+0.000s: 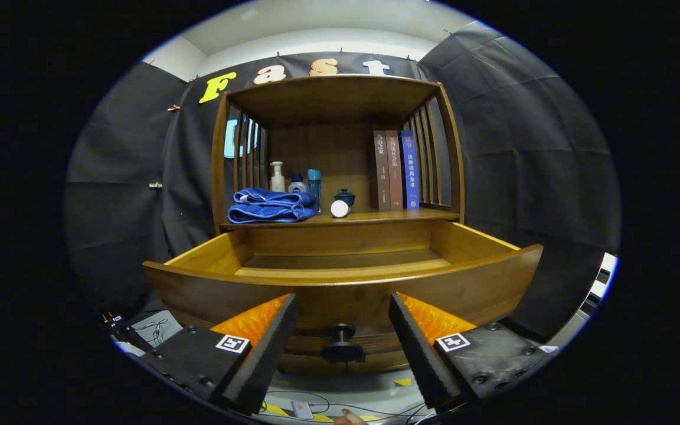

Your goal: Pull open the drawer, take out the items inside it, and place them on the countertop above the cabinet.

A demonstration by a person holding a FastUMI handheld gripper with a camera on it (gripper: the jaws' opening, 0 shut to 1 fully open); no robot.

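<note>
Spreading wide with nothing between them, the gripper (343, 319) has its fingers (260, 348) apart on either side of the knob (342, 342), which sits in the gap just ahead of them, not touched by either. The knob is fixed low on the curved front of the drawer (340, 289), and the drawer stands pulled out toward the fingers; what shows of its wooden floor is bare, though the front panel hides the near part. Beyond the drawer's back edge runs the table (375, 217), the cabinet's top board. At its left front lies a folded blue towel (270, 206). Behind the towel stand three bottles (296, 177). Near the middle a white cup (339, 208) lies on its side, just beside a small dark lidded pot (345, 196). Toward the right end three books (396, 170) stand upright against the slatted side.
</note>
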